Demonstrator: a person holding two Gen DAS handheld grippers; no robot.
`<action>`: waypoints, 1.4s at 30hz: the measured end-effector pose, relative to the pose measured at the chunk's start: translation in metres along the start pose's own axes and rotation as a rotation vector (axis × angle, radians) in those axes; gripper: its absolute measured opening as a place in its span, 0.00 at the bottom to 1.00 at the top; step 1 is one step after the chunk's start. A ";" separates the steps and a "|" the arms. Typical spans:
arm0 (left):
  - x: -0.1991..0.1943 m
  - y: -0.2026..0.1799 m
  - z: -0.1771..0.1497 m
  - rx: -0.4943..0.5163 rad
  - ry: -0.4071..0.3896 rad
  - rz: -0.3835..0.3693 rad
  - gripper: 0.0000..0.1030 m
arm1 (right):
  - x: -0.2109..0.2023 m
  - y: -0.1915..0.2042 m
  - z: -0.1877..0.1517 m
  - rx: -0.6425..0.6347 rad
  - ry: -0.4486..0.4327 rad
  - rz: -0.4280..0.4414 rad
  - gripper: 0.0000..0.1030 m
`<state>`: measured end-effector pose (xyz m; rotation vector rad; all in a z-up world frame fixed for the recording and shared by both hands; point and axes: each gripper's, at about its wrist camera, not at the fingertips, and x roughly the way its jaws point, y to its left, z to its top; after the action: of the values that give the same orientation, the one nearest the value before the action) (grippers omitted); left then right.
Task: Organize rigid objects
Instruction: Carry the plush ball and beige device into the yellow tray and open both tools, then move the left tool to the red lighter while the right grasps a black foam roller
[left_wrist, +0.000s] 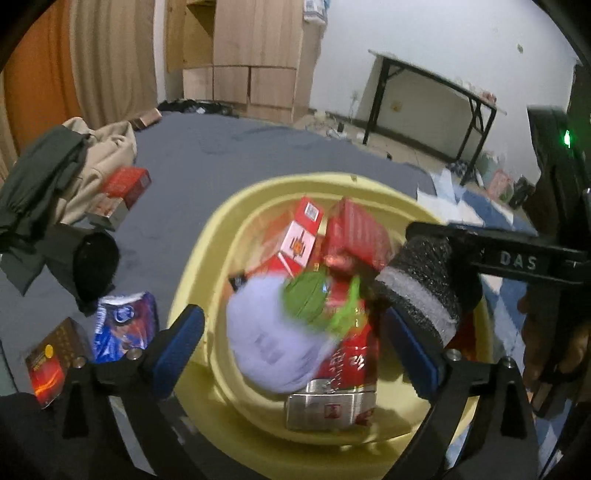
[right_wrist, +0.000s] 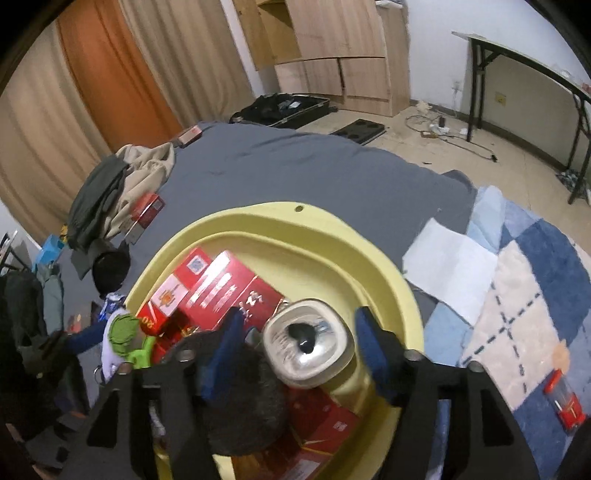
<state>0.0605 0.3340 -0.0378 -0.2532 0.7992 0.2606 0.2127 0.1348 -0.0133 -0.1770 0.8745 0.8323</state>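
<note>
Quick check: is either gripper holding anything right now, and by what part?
Nothing looks gripped. The left gripper is open above a blurred purple toy; the right gripper straddles a can without touching it.

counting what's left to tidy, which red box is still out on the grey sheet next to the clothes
The red rectangular carton lying on the grey sheet beside the beige and green clothes. The other red boxes already sit inside the yellow plastic basin.
</note>
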 end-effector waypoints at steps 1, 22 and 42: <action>-0.004 0.002 0.002 -0.021 -0.018 -0.006 0.98 | -0.002 -0.002 0.000 0.017 -0.005 0.010 0.74; -0.114 -0.157 0.001 -0.035 -0.077 -0.339 1.00 | -0.335 -0.111 -0.224 0.275 -0.306 -0.289 0.97; -0.106 -0.196 -0.028 0.168 -0.074 -0.271 1.00 | -0.316 -0.127 -0.238 0.344 -0.242 -0.355 0.98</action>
<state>0.0340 0.1267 0.0452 -0.1897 0.7003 -0.0521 0.0450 -0.2412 0.0417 0.0700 0.7171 0.3545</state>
